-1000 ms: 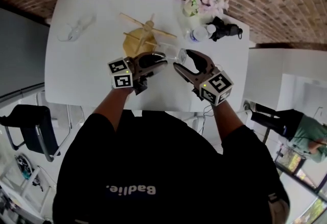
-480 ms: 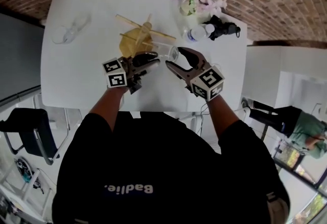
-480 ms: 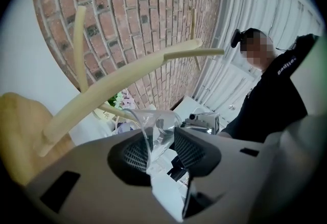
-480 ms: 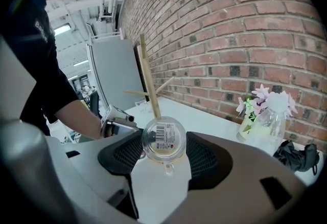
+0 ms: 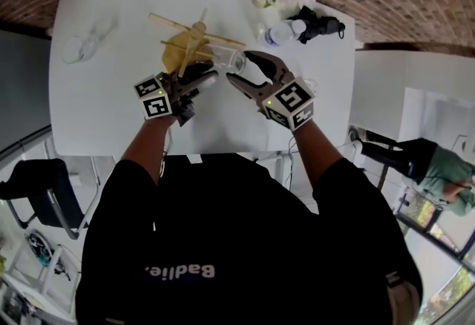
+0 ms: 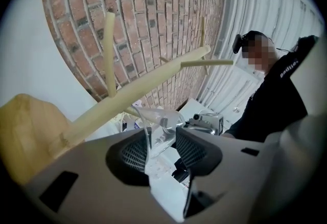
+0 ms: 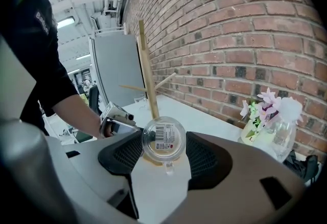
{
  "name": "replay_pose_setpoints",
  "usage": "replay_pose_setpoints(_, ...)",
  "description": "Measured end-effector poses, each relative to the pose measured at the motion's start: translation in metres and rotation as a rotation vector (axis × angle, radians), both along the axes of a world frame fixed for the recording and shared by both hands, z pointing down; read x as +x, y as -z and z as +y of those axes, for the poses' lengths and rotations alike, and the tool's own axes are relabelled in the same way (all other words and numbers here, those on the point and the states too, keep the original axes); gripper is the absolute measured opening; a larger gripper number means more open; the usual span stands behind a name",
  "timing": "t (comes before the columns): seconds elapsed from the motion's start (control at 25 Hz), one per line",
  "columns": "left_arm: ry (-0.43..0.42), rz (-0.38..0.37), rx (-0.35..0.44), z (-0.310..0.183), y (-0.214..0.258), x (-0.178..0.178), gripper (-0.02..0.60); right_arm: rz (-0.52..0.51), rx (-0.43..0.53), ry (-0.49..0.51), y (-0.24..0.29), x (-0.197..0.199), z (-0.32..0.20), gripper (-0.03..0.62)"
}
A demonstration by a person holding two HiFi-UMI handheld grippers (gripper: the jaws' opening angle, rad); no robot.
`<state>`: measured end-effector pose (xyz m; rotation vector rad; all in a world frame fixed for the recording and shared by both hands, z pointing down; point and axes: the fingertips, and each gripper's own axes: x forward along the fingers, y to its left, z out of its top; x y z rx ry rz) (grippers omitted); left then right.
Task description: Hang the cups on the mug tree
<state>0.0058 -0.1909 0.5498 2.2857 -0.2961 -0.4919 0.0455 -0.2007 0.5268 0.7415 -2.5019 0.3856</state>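
The right gripper (image 7: 163, 150) has its two jaws closed on the sides of a clear glass cup with a barcode sticker on its base (image 7: 164, 138). The cup is held on its side above the white table (image 5: 104, 108), base towards that hand, its small handle hanging down at the bottom. Facing it, the left gripper (image 6: 162, 145) straddles the rim at the cup's open end; its jaws have just been opening, and the glass wall now stands between the pads without looking pinched, so I would say the right hand alone carries it. Just beyond the cup, in line with the way the right gripper points, rises the pale wooden mug tree with slanting pegs (image 7: 148, 77). Its stem stands right behind the cup, its pegs are bare, and its rounded tan base sits on the table. The cup's long axis runs between the two grippers, roughly towards the tree. To my eye the handle must be brought round to meet a peg, and the right hand is placed to do it.
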Motion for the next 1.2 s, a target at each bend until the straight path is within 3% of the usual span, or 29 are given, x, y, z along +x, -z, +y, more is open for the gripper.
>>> replay_pose_setpoints(1.2, 0.02, -0.16, -0.02, 0.0, -0.02, -0.009, 0.178, 0.018, -0.046, 0.013, -0.029, -0.003, 0.005, 0.281)
